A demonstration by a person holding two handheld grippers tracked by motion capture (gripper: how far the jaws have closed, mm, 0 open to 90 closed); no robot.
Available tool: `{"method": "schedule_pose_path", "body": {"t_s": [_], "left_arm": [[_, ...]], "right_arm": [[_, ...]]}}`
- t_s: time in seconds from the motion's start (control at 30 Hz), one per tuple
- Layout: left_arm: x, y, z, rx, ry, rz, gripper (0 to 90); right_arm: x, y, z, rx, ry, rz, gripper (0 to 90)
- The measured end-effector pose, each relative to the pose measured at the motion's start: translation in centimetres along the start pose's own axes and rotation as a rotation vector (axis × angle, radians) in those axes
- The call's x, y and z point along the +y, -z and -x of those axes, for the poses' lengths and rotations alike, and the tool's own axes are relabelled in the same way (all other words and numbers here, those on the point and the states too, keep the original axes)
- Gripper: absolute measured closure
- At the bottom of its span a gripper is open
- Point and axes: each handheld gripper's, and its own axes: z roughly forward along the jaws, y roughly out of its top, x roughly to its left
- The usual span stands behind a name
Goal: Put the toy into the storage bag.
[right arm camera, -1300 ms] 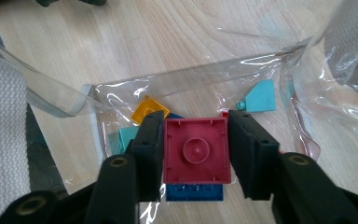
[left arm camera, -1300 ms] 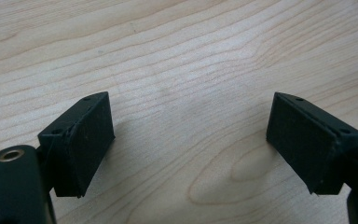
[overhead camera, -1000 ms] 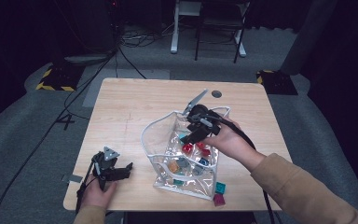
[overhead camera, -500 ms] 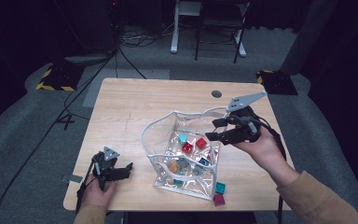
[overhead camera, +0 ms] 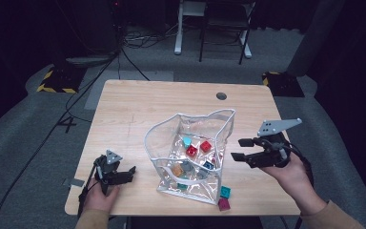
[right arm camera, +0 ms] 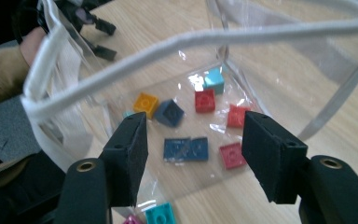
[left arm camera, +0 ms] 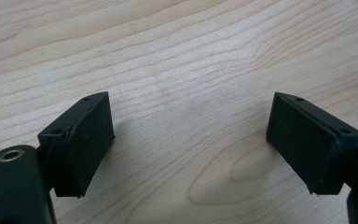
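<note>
Moved since earlier frames: right hand-held gripper (overhead camera: 242, 149) has travelled from inside the clear pouch (overhead camera: 190, 148) out to its right side; left hand-held gripper (overhead camera: 124, 174) has stayed put near the tabletop's (overhead camera: 138, 109) near-left corner.
Right hand-held gripper, state: jaws partly apart, just opened a touch wider, nothing between them; aimed at the pouch mouth.
Left hand-held gripper, state: jaws wide apart over bare wood (left arm camera: 186, 93), holding nothing; seemingly parked clear of the work.
Clear pouch: stands mid-tabletop, white-trimmed mouth (right arm camera: 191, 39) gaping, likely left so for loading.
Bricks inside: red (right arm camera: 205, 100), orange (right arm camera: 146, 103), grey (right arm camera: 170, 113), blue (right arm camera: 185, 149), teal (right arm camera: 213, 80), lying flat on the pouch floor.
Bricks outside: teal brick (overhead camera: 225, 192) and magenta brick (overhead camera: 223, 204) at the pouch's near corner, probably next for loading.
Hard to make out: exact brick count, glare and plastic folds blur several; magenta brick cut off in right gripper view.
</note>
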Motion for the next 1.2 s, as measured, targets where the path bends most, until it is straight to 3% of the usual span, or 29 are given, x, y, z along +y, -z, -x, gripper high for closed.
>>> {"method": "schedule_pose_path", "body": {"t_s": [0.27, 0.53, 0.87, 1.2], "left_arm": [[0.0, 0.0, 0.0, 0.0, 0.0, 0.0, 15.2], [0.0, 0.0, 0.0, 0.0, 0.0, 0.0, 15.2], [0.0, 0.0, 0.0, 0.0, 0.0, 0.0, 15.2], [0.0, 0.0, 0.0, 0.0, 0.0, 0.0, 15.2]], "right_arm": [[-3.5, -1.6, -0.1, -0.009, -0.032, -0.031, 39.3], [-6.9, -5.0, -0.8, 0.013, -0.054, -0.111, 38.9], [-9.6, -8.5, -1.7, 0.057, -0.056, -0.186, 39.4], [-11.0, -10.3, -1.6, 0.056, -0.058, -0.238, 40.0]]}}
